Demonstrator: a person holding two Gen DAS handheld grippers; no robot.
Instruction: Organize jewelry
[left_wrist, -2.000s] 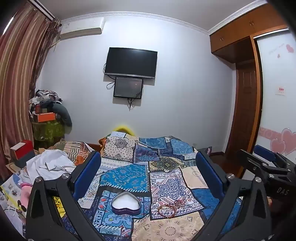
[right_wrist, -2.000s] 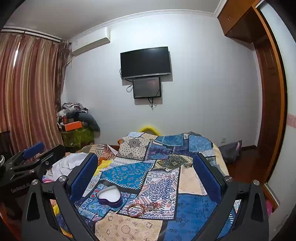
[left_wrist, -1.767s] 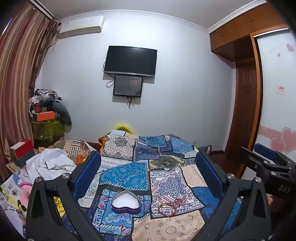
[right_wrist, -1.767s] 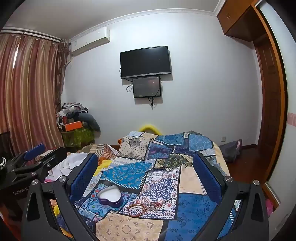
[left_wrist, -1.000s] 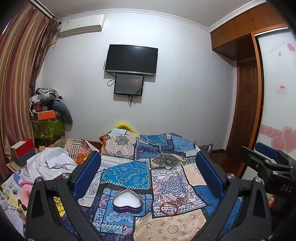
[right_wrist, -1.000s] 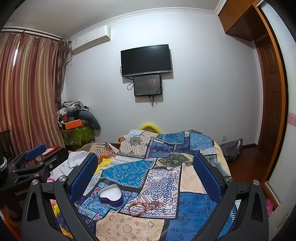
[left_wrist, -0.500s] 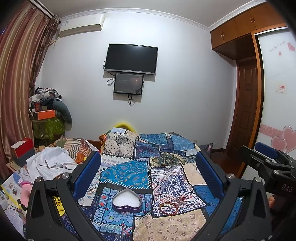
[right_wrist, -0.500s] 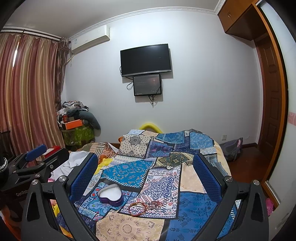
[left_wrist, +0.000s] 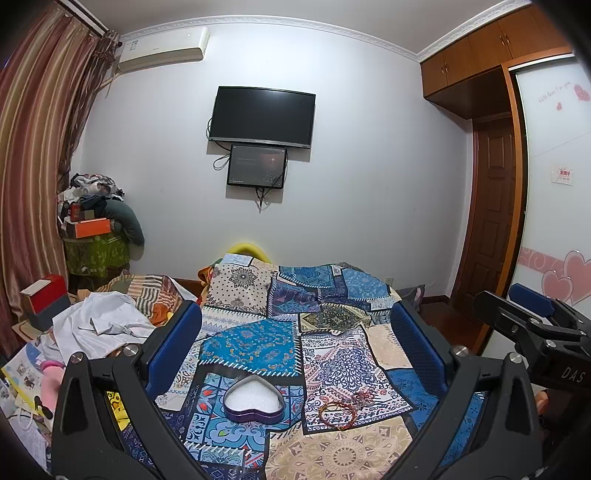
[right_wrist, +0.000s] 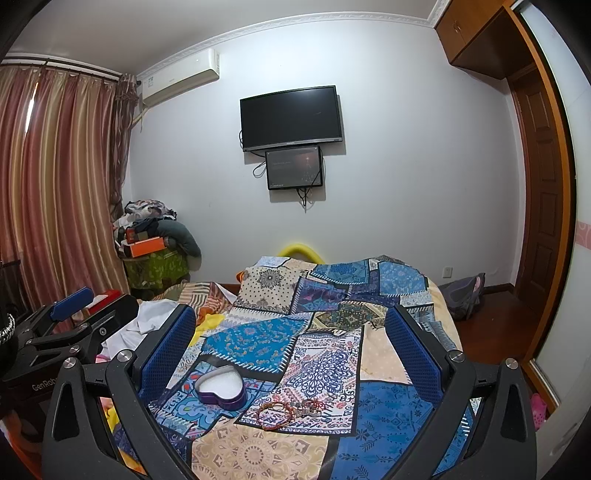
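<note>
Seen from the left wrist: left claw (left_wrist: 295, 343) spread wide and empty above a bed (left_wrist: 255, 288) draped in a blue patchwork quilt. At 6 o'clock on the quilt, a purple heart-shaped box (left_wrist: 253, 399), open, with white lining showing. Just beside it at 4 o'clock, apart from its wall, a red bead bracelet (left_wrist: 338, 410) lying flat, with a small tangle of other jewelry (left_wrist: 362, 397) touching its far side. At 3 o'clock, the right claw (left_wrist: 532, 325) entering from the frame edge.

Seen from the right wrist: right claw (right_wrist: 290, 347) likewise spread wide, pinching nothing. Heart-shaped box (right_wrist: 221, 387) at 7 o'clock, bracelet (right_wrist: 275, 410) at 6 o'clock, jewelry tangle (right_wrist: 310, 405) just right of it. Left claw (right_wrist: 70, 314) at 9 o'clock. On the far wall at 12 o'clock, a dark television (right_wrist: 291, 117) above a smaller screen (right_wrist: 294, 168).
</note>
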